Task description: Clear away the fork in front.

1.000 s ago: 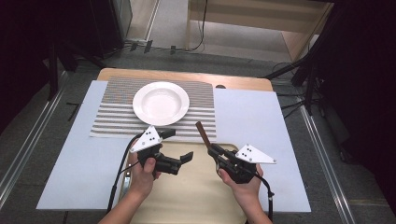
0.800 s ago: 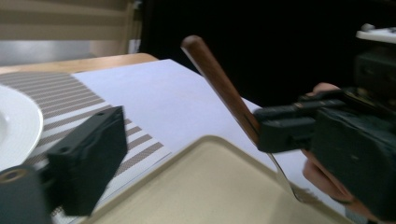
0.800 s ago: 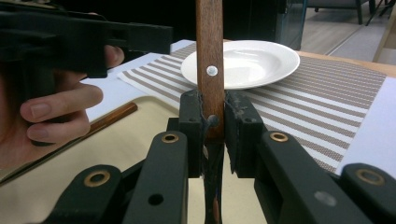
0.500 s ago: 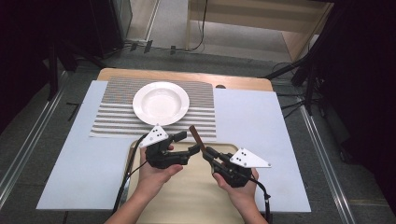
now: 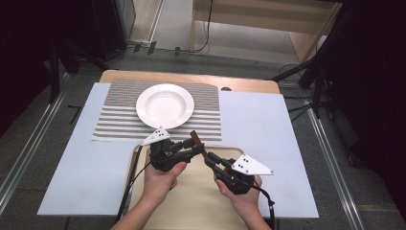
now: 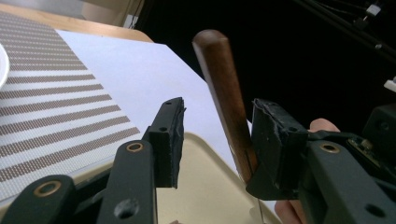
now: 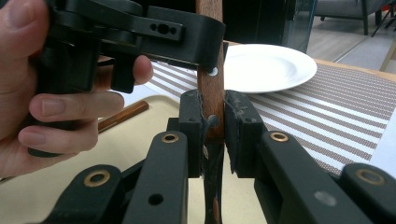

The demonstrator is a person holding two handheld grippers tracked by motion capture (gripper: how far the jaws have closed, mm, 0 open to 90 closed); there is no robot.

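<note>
The right claw (image 5: 207, 158) was clamped on a wooden handle (image 5: 195, 139), held over the far edge of the tray (image 5: 201, 201); in the right gripper view the handle (image 7: 211, 88) was squeezed between both pads, its lower end dark and hard to identify. The left claw (image 5: 195, 147), at 9 o'clock of the handle, had just been closing around it; in the left gripper view the handle (image 6: 224, 93) was touched by the right-hand pad (image 6: 275, 140) only, the other standing apart. A white plate (image 5: 165, 106) was seen at 11 o'clock on the striped mat (image 5: 210, 124), on the desk (image 5: 258, 120).
</note>
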